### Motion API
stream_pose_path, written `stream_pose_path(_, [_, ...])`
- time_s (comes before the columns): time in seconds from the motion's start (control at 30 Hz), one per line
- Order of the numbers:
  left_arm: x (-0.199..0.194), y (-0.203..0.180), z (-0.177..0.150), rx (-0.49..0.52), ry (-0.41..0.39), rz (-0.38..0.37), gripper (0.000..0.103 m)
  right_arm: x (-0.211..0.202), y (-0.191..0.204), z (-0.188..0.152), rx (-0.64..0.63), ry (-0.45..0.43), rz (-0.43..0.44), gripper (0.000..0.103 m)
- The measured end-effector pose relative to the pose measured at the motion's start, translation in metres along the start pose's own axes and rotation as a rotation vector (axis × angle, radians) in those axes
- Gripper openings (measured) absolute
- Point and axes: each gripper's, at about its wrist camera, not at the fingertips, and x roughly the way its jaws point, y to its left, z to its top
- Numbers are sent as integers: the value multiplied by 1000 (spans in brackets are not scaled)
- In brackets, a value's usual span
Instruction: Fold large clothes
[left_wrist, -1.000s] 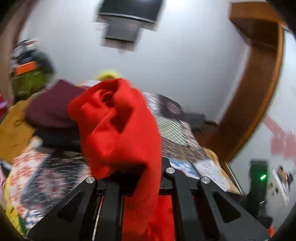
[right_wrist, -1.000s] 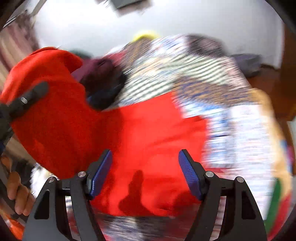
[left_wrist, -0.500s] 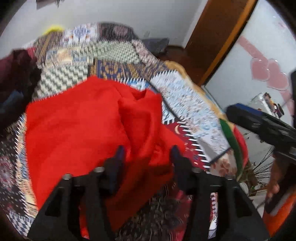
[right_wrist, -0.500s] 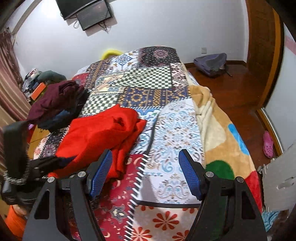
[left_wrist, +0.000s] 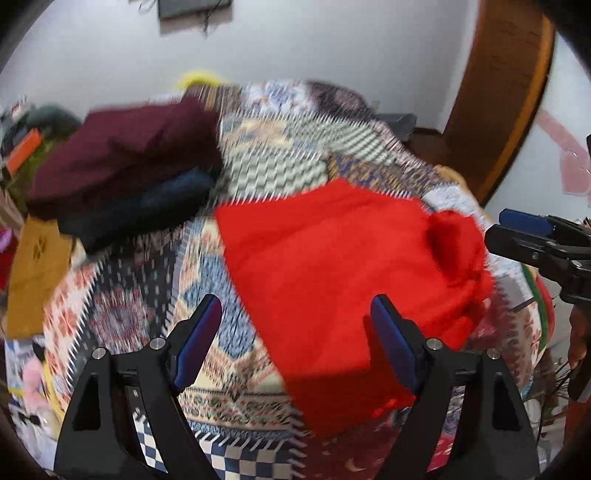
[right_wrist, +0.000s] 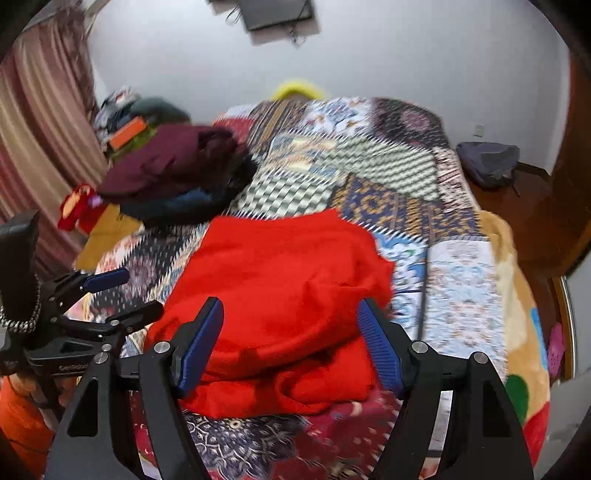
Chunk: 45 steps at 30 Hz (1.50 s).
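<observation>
A red garment (left_wrist: 332, 266) (right_wrist: 280, 295) lies folded over on the patchwork bedspread (left_wrist: 273, 162) (right_wrist: 461, 280), near the bed's front edge. My left gripper (left_wrist: 295, 332) hovers above its near left part, jaws opening, pads clear of the cloth. In the right wrist view the left gripper (right_wrist: 122, 295) shows at the left edge with its fingers apart. My right gripper (right_wrist: 288, 332) stands open over the garment's near edge, gripping nothing. In the left wrist view the right gripper's fingers (left_wrist: 532, 236) reach in from the right edge, beside the bunched red cloth.
A pile of dark clothes, maroon (left_wrist: 125, 147) (right_wrist: 173, 158) over navy, sits on the bed's far left. A mustard cloth (left_wrist: 33, 266) lies beside it. A grey bag (right_wrist: 487, 162) rests on the wooden floor by the wall. A curtain (right_wrist: 40, 122) hangs at left.
The left gripper, shut on the lifted red garment a second ago, came down and let go. The garment now lies on the bed. The right gripper stayed open.
</observation>
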Motion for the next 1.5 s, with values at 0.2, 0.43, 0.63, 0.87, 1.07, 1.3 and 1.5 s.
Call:
stream_pose_path(0.2, [27,12,-27,-51,44,-49,84,31,-5,-9,27,76,-15,72])
stream_pose_path(0.43, [25,9,-40,-29,34,-75,84,31,-60,-27,147,105,-147,72])
stream_pose_path(0.63, [20,12,-52,-62,45,-108,84,13,-72,-55,170,95,-136,72])
stream_pose_path(0.87, [11,15,-68,-80,62,-124,88,6,-74,-58,162,98,-148,72])
stream_pose_path(1.07, [7,22,-82,-60,100,-51,88,-21,-92,-64,237,40,-264,72])
stream_pose_path(1.3, [-16,46,-61,-73,10,101,88,-49,-92,-48,261,-6,-163,74])
stream_pose_path(1.5, [-14,58,-33,-126,-37,117,88,-35,-62,-14,196,-6,-8,74])
